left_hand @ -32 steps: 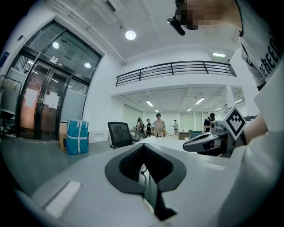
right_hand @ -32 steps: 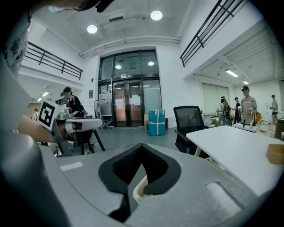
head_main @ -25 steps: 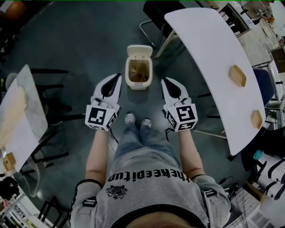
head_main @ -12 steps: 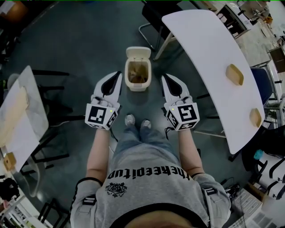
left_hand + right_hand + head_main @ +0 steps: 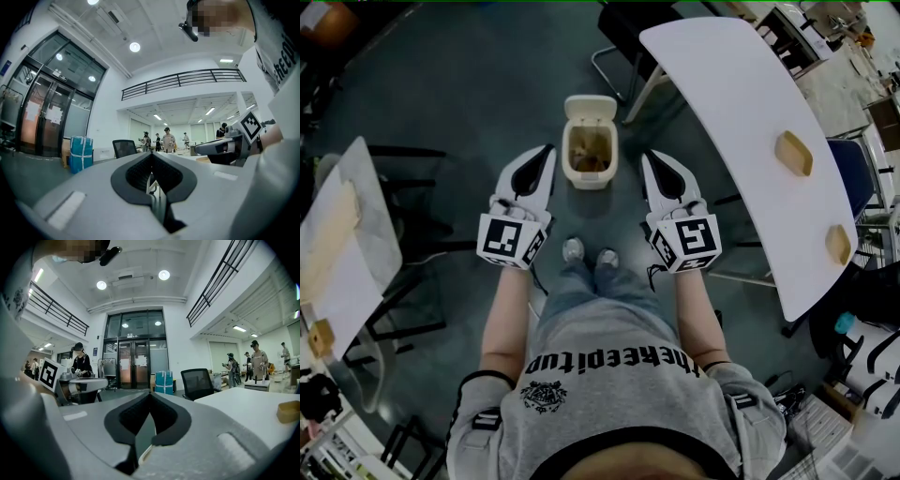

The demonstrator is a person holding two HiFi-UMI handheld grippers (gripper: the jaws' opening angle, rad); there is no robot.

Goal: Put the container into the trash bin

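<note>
Head view: trash bin (image 5: 591, 178) open; something brownish inside, perhaps the container (image 5: 589, 150).

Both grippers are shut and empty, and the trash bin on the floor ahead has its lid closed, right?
Not the lid: the head view shows the trash bin with its lid tipped back and open, something brown inside. The left gripper and right gripper are shut and empty, as you said.
</note>
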